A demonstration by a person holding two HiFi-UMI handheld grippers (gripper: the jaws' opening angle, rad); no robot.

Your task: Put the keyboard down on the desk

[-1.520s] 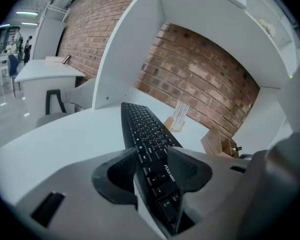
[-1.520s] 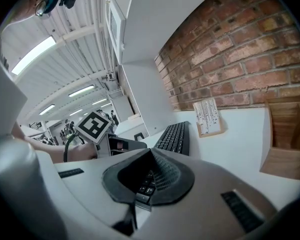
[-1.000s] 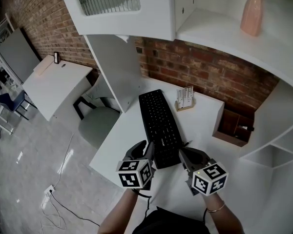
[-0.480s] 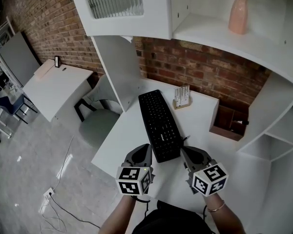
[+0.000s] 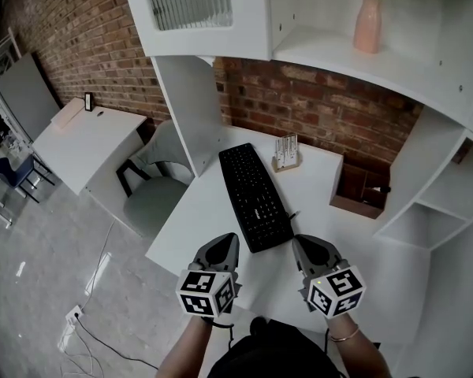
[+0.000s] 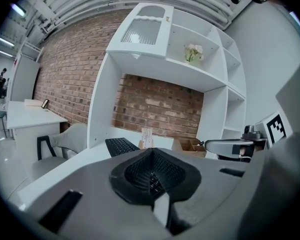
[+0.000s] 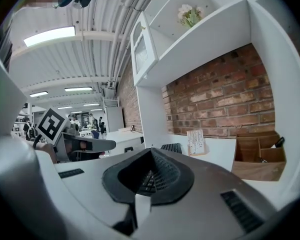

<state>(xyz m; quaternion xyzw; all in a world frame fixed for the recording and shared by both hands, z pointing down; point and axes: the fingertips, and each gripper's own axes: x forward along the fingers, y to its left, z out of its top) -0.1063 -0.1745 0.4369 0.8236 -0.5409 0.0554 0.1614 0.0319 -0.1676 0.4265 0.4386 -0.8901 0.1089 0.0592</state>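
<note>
The left hand-held gripper (image 5: 223,249) and right hand-held gripper (image 5: 309,250) both have jaws together, holding nothing, just short of the keyboard (image 5: 255,198), which lies flat on the surface (image 5: 319,183). Placing looks finished; next, the 2 need only draw clear.

A pink vase (image 5: 368,22) stood on the upper shelf (image 5: 323,52). A wooden box (image 5: 348,189) and a card holder (image 5: 285,154) sat near the brick wall (image 5: 331,113). A grey chair (image 5: 150,199) stood at left.
</note>
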